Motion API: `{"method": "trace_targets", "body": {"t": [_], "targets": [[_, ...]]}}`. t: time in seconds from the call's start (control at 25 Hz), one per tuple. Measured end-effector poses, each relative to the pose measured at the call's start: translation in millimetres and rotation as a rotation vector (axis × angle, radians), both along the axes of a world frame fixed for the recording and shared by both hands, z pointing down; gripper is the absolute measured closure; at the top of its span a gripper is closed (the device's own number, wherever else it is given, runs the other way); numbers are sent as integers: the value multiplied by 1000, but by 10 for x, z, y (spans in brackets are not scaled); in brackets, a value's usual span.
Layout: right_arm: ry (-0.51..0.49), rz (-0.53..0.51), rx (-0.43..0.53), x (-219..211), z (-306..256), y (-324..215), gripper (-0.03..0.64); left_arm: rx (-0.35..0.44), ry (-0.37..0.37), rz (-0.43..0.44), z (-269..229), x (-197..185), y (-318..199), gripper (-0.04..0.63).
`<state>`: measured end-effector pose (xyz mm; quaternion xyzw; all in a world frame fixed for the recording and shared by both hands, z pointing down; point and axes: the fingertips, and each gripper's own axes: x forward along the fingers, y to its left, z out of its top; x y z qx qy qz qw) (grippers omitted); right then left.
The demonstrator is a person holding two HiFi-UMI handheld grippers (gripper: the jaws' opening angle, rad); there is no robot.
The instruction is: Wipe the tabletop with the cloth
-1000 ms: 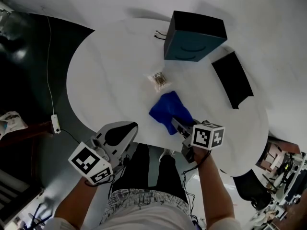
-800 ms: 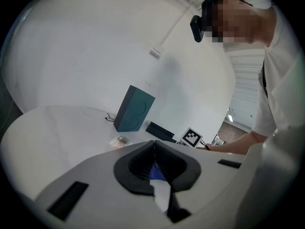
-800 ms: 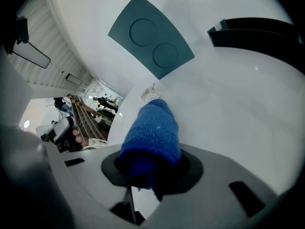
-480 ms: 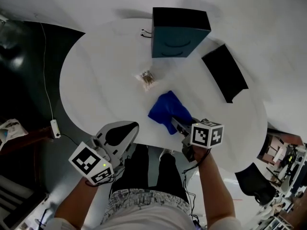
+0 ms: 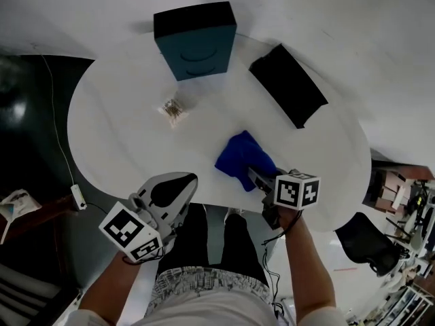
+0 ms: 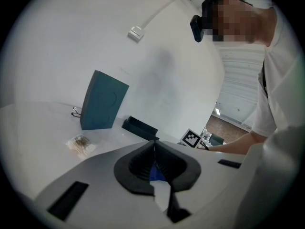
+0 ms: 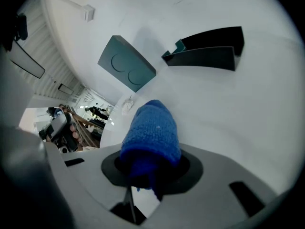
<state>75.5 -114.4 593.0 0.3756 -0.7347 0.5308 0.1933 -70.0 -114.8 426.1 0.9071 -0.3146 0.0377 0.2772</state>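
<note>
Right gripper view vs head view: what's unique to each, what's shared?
Right gripper view only: close-up of the right claw shut on the blue cloth, and a white fitting on the wall.
Head view only: the right claw's marker cube, the person's legs, a cable on the dark floor, the table's full round outline.
Both: the cloth, teal box, black tray, white tabletop.

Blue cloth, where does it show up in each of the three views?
Head view: blue cloth just below centre, at the right gripper's tips.
Left gripper view: only a blue sliver low at centre, behind the jaws.
Right gripper view: centre, clamped in the jaws.
Shared landmark: teal box, beyond it in all three.
</note>
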Motion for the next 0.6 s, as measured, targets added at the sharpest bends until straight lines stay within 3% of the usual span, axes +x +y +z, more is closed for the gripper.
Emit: {"method": "trace_targets", "body": {"t": [0.6], "targets": [[42, 169, -10, 1309, -9, 392, 503, 9, 6, 137, -39, 1064, 169, 574]]}}
